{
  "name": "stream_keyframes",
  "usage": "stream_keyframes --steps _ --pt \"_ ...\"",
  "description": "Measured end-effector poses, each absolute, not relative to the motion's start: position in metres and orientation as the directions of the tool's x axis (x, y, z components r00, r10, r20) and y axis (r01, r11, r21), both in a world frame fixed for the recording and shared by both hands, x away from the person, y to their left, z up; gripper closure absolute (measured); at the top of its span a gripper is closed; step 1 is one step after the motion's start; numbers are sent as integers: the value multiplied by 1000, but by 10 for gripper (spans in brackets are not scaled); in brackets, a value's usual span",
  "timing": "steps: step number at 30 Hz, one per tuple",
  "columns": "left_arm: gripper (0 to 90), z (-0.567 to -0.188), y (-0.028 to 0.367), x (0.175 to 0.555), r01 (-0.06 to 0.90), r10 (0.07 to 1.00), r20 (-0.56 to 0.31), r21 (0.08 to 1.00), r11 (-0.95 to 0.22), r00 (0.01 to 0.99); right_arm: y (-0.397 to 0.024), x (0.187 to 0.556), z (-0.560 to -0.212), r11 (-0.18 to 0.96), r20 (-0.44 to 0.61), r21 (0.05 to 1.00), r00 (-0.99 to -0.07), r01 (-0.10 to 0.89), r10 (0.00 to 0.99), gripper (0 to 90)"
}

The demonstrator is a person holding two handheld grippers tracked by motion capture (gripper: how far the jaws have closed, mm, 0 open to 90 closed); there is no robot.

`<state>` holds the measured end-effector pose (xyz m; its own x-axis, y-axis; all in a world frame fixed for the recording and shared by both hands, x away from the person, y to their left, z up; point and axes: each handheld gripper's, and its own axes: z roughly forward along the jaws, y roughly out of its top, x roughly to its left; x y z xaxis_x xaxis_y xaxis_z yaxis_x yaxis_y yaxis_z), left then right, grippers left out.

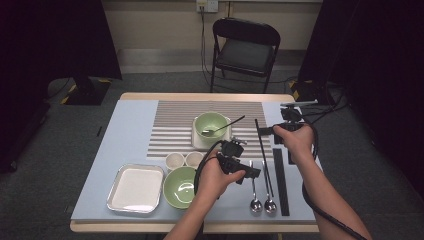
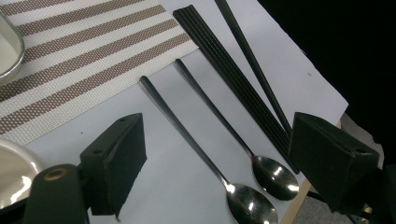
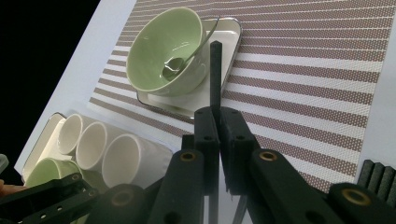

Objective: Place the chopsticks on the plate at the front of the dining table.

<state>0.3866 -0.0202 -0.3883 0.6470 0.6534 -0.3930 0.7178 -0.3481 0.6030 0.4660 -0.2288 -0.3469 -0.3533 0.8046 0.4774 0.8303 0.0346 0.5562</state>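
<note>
My right gripper (image 3: 218, 114) is shut on a thin black chopstick (image 3: 215, 74) that sticks up past the jaw tips. From above, that gripper (image 1: 267, 131) reaches in from the right and holds the chopstick (image 1: 259, 139) at the placemat's right edge. My left gripper (image 2: 224, 140) stands open above two steel spoons (image 2: 196, 140), with nothing between its pads. In the high view the left gripper (image 1: 242, 162) hovers just left of the spoons (image 1: 255, 192). A ribbed black strip (image 2: 233, 79) lies beside them.
A green bowl (image 1: 211, 125) holding a spoon sits on a white square dish on the striped placemat (image 1: 175, 125). Two white cups (image 1: 184, 160), a second green bowl (image 1: 180, 187) and a white tray (image 1: 136, 187) stand front left. A folding chair (image 1: 245, 50) stands behind the table.
</note>
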Motion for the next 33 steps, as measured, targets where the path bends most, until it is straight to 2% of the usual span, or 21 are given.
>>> stream_keyframes --steps 3,7,17,33 --pt "241 -390 -23 388 722 650 -404 601 -342 644 -228 466 -348 32 481 554 -352 832 803 865" --pt "246 -391 -26 388 712 663 -369 601 -364 651 -225 466 -347 42 473 554 -356 831 806 865" --pt "248 -396 -29 391 713 655 -379 600 -364 653 -221 465 -345 42 477 554 -358 832 803 865" --pt "341 -399 -37 393 739 647 -423 578 -346 634 -214 465 -343 39 487 555 -363 831 795 865"
